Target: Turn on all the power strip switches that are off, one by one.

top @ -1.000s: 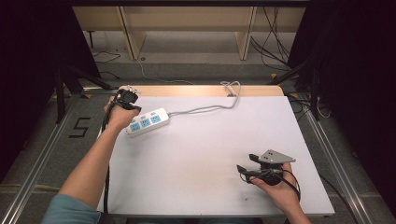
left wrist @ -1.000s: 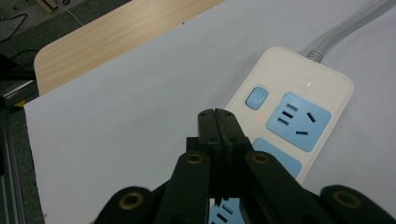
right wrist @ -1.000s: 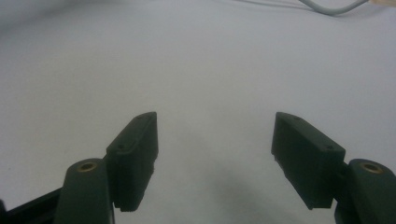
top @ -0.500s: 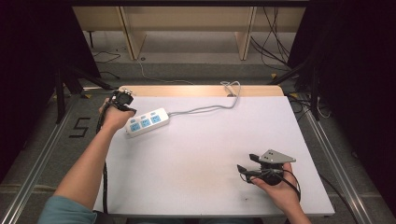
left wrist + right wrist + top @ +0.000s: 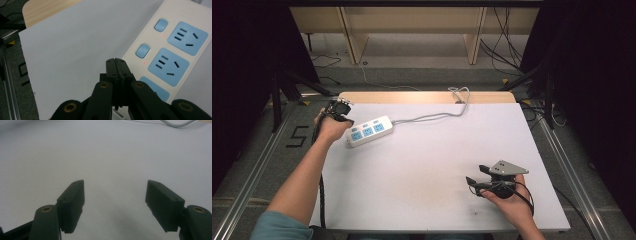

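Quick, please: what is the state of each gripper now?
Left gripper: closed, empty, over the power strip.
Right gripper: open, empty.

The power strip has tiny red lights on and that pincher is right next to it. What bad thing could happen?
The left gripper, jaws shut, sits at the near end of the power strip. It might press a blue switch by accident or miss it. A push could also slide the strip, since the right gripper is open and far away, not holding it. The grey cord could tug too.

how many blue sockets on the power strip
3, in a row along the power strip at the table's far left: one nearest the cord, one in the middle, one at the end by the left hand-held gripper, partly hidden in its own view.
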The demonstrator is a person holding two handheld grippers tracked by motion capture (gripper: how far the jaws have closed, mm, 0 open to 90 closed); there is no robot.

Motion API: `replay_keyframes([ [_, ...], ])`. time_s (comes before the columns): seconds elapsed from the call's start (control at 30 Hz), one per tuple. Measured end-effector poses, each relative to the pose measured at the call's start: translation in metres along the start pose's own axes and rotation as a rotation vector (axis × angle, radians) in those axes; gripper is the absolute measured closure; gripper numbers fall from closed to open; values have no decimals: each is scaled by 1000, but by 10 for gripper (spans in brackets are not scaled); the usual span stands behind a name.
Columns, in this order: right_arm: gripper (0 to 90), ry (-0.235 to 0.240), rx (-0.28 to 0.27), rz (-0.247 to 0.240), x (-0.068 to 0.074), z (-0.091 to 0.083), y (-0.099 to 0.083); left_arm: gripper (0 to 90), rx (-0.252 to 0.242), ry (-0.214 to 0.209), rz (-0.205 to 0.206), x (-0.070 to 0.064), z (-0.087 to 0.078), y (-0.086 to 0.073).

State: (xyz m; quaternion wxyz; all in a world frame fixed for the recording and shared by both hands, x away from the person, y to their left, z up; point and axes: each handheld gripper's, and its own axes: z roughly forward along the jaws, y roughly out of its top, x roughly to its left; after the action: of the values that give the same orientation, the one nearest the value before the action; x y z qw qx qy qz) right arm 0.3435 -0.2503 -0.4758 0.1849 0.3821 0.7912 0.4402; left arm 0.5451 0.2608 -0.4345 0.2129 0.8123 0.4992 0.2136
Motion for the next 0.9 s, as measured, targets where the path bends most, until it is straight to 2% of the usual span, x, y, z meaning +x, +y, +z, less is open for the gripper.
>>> replay_keyframes([
  [0.63,327,1,3,-2,0,0,0,898,10,-6,-2,4,3,-4],
  [0.9,327,1,4,-2,0,0,0,897,8,-19,14,0,5,-2],
])
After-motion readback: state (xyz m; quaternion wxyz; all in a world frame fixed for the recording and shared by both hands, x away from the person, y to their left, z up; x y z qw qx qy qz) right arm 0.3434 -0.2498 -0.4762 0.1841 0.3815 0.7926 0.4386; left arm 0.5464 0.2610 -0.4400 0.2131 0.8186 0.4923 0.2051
